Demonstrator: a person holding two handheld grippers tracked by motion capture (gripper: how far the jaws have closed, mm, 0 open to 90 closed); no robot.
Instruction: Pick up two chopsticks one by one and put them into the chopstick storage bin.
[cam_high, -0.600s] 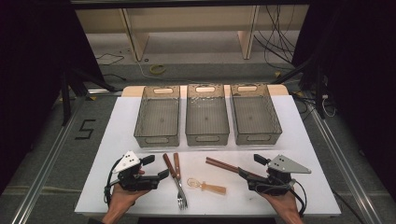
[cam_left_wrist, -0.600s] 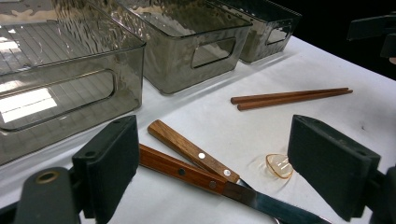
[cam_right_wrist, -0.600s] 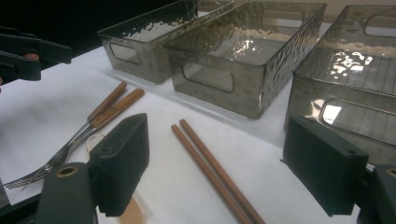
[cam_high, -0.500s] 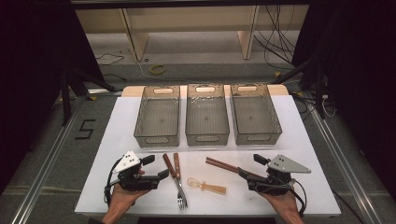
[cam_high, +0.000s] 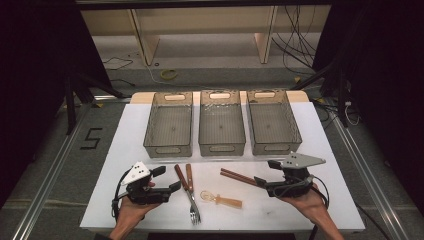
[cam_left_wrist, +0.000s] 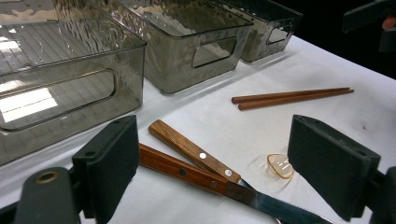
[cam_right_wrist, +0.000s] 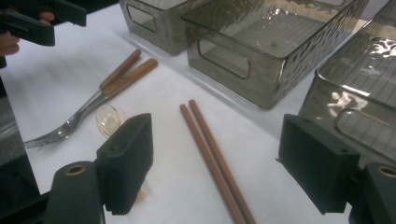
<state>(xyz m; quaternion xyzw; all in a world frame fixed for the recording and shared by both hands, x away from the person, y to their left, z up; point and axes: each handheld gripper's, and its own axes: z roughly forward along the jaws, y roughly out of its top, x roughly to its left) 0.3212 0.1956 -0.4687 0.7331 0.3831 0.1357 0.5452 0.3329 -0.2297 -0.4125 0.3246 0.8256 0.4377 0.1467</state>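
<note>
Left gripper (cam_high: 167, 178): I hold it near the table's front-left corner, jaws apart, nothing between the pads.
Right gripper (cam_high: 266, 172): I hold it toward the front-right corner, jaws apart, empty.
Chopsticks (cam_high: 239, 177): pair lying together on the table (cam_high: 325, 150), just beside my right gripper.
Knife and fork (cam_high: 188, 190): side by side by the front edge, near my left gripper.
Spoon (cam_high: 220, 199): clear amber, at the front edge, between both grippers.
Bins (cam_high: 220, 145): three in a row along the back edge.
</note>
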